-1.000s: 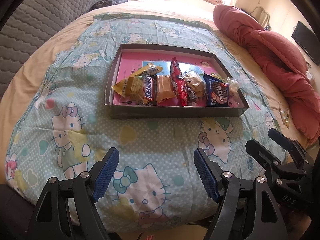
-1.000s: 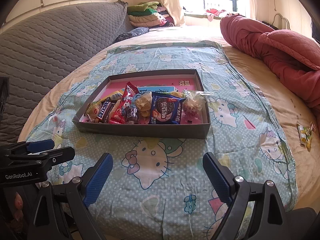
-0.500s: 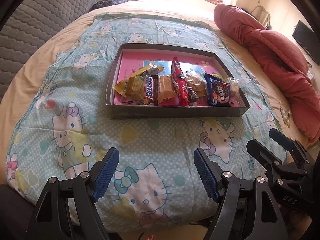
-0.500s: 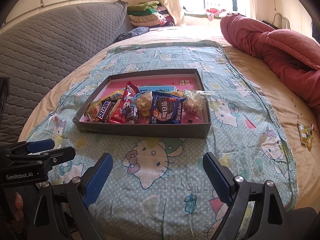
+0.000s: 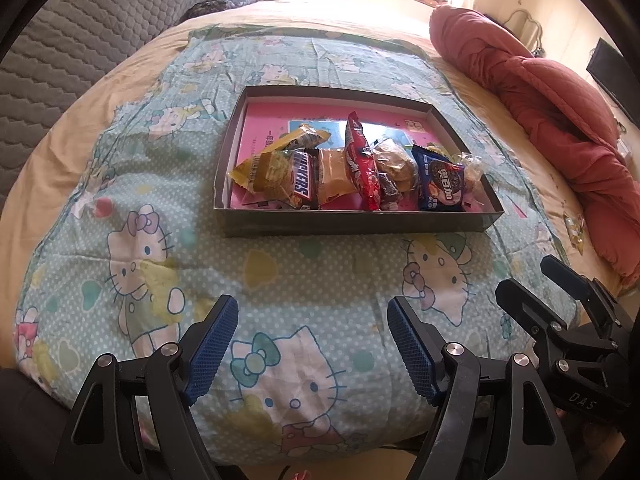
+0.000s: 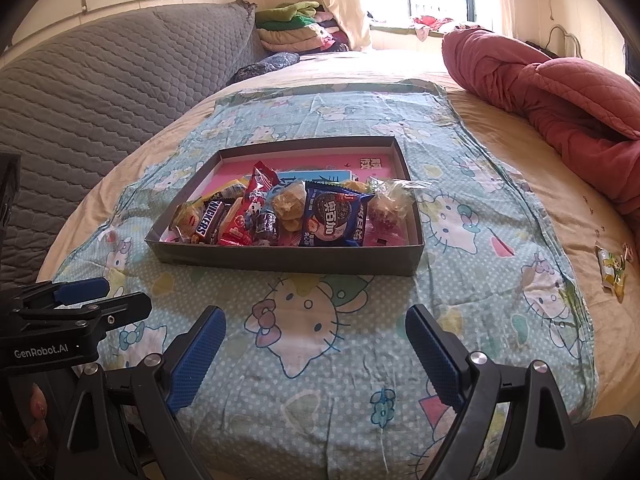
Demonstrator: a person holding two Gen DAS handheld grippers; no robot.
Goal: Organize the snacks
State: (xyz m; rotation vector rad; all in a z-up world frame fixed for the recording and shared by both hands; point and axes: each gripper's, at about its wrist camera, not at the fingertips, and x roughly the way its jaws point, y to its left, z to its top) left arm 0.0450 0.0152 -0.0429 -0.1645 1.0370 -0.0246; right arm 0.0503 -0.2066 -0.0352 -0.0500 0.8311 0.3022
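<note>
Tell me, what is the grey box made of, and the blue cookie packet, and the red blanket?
The grey box looks like thin cardboard: matte, with straight folded walls. The blue cookie packet seems to be plastic film: shiny, crinkled, with a zigzag sealed edge. The red blanket looks like soft quilted fabric: stitched lines and puffy folds show. Its filling cannot be seen.

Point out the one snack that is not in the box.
The small green-and-yellow packet lies alone on the beige sheet, right of the patterned cloth; every other snack sits inside the grey box.
</note>
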